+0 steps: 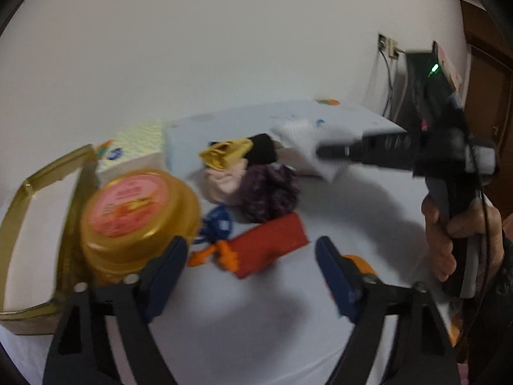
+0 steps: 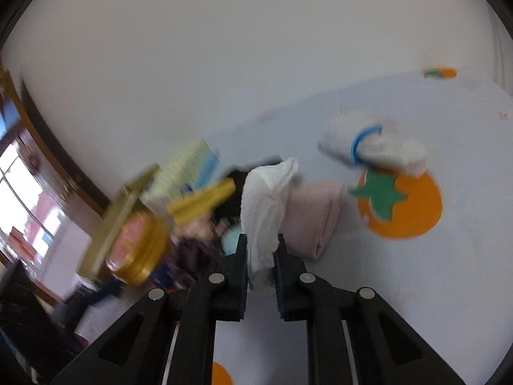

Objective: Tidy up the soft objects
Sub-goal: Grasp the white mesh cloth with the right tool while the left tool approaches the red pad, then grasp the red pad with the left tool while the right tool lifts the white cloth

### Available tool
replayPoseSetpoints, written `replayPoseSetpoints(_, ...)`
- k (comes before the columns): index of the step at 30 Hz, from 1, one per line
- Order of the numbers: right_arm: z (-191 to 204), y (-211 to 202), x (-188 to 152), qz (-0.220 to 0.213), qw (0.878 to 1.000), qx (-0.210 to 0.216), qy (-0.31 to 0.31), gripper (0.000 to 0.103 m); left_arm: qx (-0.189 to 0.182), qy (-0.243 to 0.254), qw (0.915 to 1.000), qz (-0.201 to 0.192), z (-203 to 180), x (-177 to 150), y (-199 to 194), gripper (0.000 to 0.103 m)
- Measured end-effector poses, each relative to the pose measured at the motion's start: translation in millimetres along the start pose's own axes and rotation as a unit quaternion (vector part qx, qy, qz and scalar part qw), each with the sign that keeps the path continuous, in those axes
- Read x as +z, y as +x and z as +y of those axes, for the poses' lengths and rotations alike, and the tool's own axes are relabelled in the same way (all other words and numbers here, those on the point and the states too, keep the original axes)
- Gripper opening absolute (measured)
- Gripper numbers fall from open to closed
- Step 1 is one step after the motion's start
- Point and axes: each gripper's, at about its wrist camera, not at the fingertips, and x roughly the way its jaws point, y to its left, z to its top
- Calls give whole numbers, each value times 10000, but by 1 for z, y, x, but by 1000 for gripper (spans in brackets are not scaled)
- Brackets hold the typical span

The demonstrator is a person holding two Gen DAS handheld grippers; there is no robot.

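Note:
A pile of soft items lies on the pale tablecloth [image 1: 243, 320]: a yellow cloth [image 1: 227, 152], a black one [image 1: 263, 150], a pink one [image 1: 221, 186], a purple knit [image 1: 269, 192], a blue dotted piece [image 1: 218, 221] and a red cloth [image 1: 269, 243]. My left gripper [image 1: 251, 269] stands open just short of the red cloth, nothing between its blue pads [image 1: 170, 269]. My right gripper [image 2: 261, 250] is shut on a white cloth [image 2: 269, 199], which stands up from its jaws. In the left wrist view that right gripper [image 1: 323, 152] reaches in from the right, clamping the white cloth [image 1: 304, 147].
A gold jar with a pink lid [image 1: 138, 218] and a gold box frame [image 1: 38, 192] stand at the left, with a tissue pack [image 1: 134, 150] behind. A folded pink cloth [image 2: 315, 218] and a white towel [image 2: 372, 147] lie to the right. A hand [image 1: 449, 234] holds the right gripper.

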Motion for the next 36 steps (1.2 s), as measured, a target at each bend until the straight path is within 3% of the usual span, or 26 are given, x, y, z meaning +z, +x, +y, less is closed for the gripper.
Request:
replayPoseSetpoints(6,-5,-27,4,-824,9965,-52,84,16,-254,424,9986,165,-26,16,25,78)
replayPoseSetpoints(10,-13,-28,8,-800,9964,-39,261,16,-349,458,9959,695,-30,24,52,78)
replayPoseSetpoints(14,-14,-28,7,-858,9957,18,362,16,-130,438,9940,992,-25,27,65,77)
replayPoseSetpoints(19,-17,-30,5,-853,9952,37,481,16,-131,491,9942,945,-28,20,60,75)
replayPoseSetpoints(21,-17,-31,6,-861,9950,29,506,16,-116,604,9941,898,-30,16,55,70)
replayPoseSetpoints(22,-17,-32,5,-879,9948,27,511,16,-103,638,9940,886,-28,14,54,63)
replayPoseSetpoints(30,-18,-32,5,-903,9945,-27,534,16,-1205,669,9865,886,-28,2,31,61)
replayPoseSetpoints(36,-17,-31,5,-871,9947,-80,549,16,-1280,922,9835,890,-31,-1,32,65)
